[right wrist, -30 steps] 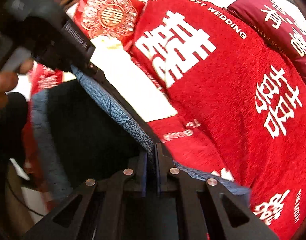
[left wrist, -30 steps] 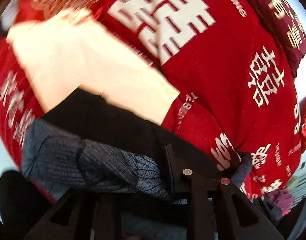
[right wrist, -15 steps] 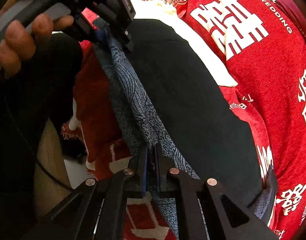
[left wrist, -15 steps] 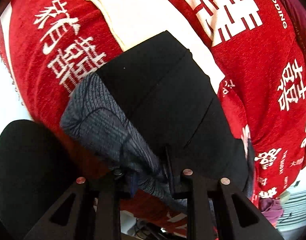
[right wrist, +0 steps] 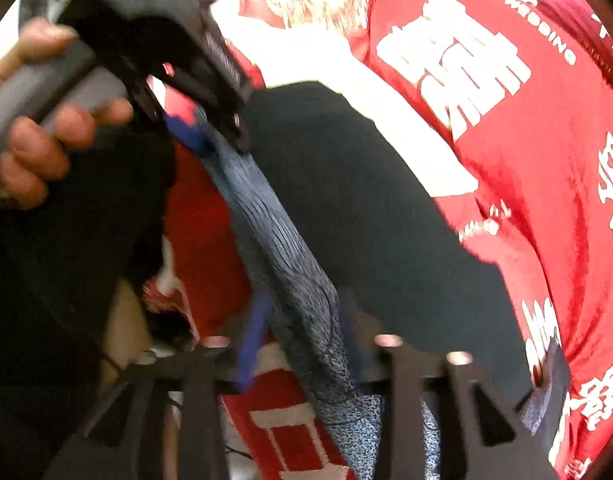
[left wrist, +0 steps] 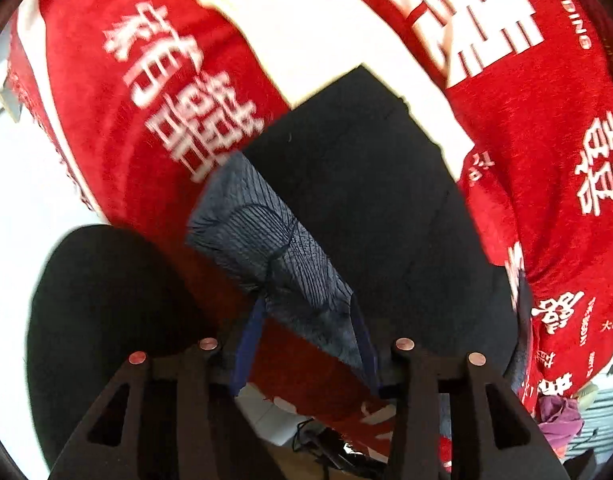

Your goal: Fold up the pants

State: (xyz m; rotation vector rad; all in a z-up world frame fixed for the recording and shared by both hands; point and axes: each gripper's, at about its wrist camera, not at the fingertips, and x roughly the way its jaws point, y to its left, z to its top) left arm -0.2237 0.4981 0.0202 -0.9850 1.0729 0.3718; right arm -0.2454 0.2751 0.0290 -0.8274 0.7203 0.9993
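Now both grippers, left gripper (left wrist: pixel 304 354) and right gripper (right wrist: pixel 298 346), clamped a moment ago, are opening around the grey waistband (left wrist: pixel 266 248), releasing the pants (left wrist: pixel 366 208) folded atop the red blanket (left wrist: pixel 546 160).

Black two-finger left gripper (left wrist: pixel 306 360) with blue pads, copper-coloured screws, grey handle, right gripper (right wrist: pixel 302 360) alike, dark sleeve
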